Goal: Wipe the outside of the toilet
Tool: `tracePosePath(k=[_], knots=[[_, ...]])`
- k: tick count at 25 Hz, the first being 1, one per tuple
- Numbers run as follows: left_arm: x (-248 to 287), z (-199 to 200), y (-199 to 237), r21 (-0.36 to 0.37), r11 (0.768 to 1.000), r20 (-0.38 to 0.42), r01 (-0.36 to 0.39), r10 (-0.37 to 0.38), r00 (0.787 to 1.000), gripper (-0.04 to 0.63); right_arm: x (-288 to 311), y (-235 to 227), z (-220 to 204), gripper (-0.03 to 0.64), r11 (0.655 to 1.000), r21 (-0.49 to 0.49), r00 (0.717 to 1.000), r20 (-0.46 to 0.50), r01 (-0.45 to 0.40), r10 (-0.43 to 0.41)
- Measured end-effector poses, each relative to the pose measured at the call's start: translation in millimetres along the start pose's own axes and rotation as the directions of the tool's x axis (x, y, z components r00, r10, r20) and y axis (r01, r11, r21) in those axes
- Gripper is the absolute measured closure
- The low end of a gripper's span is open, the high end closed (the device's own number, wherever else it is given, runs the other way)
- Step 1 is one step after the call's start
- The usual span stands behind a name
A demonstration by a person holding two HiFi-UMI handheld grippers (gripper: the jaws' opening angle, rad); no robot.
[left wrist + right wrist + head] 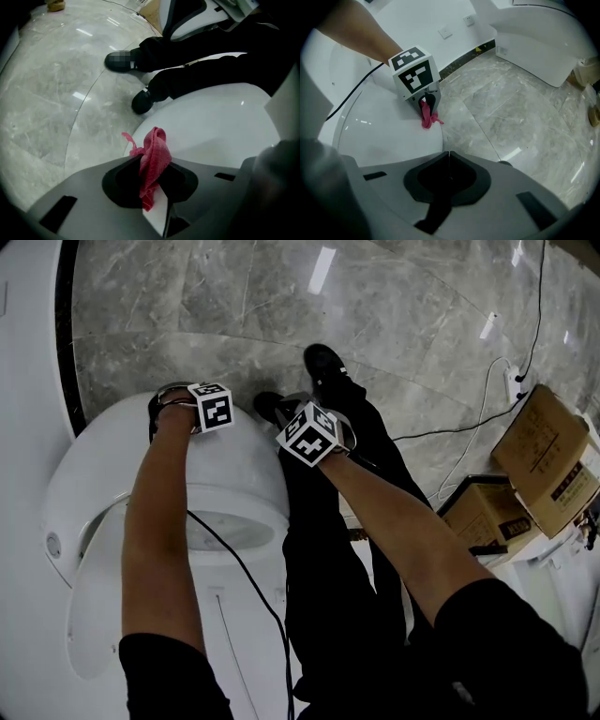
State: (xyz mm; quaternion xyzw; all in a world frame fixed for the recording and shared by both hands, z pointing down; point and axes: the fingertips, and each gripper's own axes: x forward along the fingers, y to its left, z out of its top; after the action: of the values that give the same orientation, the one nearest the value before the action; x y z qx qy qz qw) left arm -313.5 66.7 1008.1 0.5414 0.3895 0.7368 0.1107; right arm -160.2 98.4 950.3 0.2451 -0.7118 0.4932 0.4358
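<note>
The toilet (94, 484), white with its lid down, stood under my left arm, its front edge toward the grey marble floor (234, 306). The red cloth (154, 159) lay at that front edge. From the right gripper view its loose end appeared to touch the lid's curved front, which I judged to be the patch being wiped.

The left gripper (150, 164) was clamped on the cloth, a bunched fold pinched between its jaws and a tail hanging out below. I judged this left enough free fabric to drag over the surface. I held it tilted down onto the lid so that the cloth, not the jaws, would meet the porcelain.

The right gripper (446, 161) had its jaws closed together on nothing. It was held just beside the toilet, above the floor, apart from the work.

My shoes (323, 362) stood near the bowl's front. Cardboard boxes (548, 460) lay well apart at the right.
</note>
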Motion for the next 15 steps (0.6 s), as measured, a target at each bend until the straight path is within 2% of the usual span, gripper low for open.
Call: tracePosePath(k=[4, 6, 10, 12, 15], knots=[[12.5, 68.4, -26.3, 0.075, 0.996, 0.050, 0.040, -0.044, 0.998, 0.515, -7.3, -8.4, -41.1, 0.583, 1.000, -0.014, 0.997, -0.072, -0.010, 0.009], [19.4, 92.5, -39.1, 0.119, 0.992, 0.050, 0.053, -0.060, 0.997, 0.515, -12.9, -10.8, -57.4, 0.583, 1.000, -0.012, 0.996, -0.090, -0.017, 0.016], [30.3, 126.9, -59.4, 0.207, 0.975, 0.028, 0.078, -0.086, 0.996, 0.515, -25.1, -21.6, -74.8, 0.583, 0.995, 0.094, 0.997, -0.070, -0.011, 0.018], [33.1, 143.4, -72.5, 0.212, 0.970, 0.062, 0.116, -0.132, 0.989, 0.515, -28.6, -22.5, -79.6, 0.583, 0.994, 0.107, 0.997, -0.070, -0.010, 0.018], [34.3, 166.2, -93.3, 0.199, 0.960, 0.120, 0.200, -0.226, 0.967, 0.514, -28.5, -23.6, -79.5, 0.583, 0.995, 0.094, 0.998, -0.067, -0.009, 0.015]])
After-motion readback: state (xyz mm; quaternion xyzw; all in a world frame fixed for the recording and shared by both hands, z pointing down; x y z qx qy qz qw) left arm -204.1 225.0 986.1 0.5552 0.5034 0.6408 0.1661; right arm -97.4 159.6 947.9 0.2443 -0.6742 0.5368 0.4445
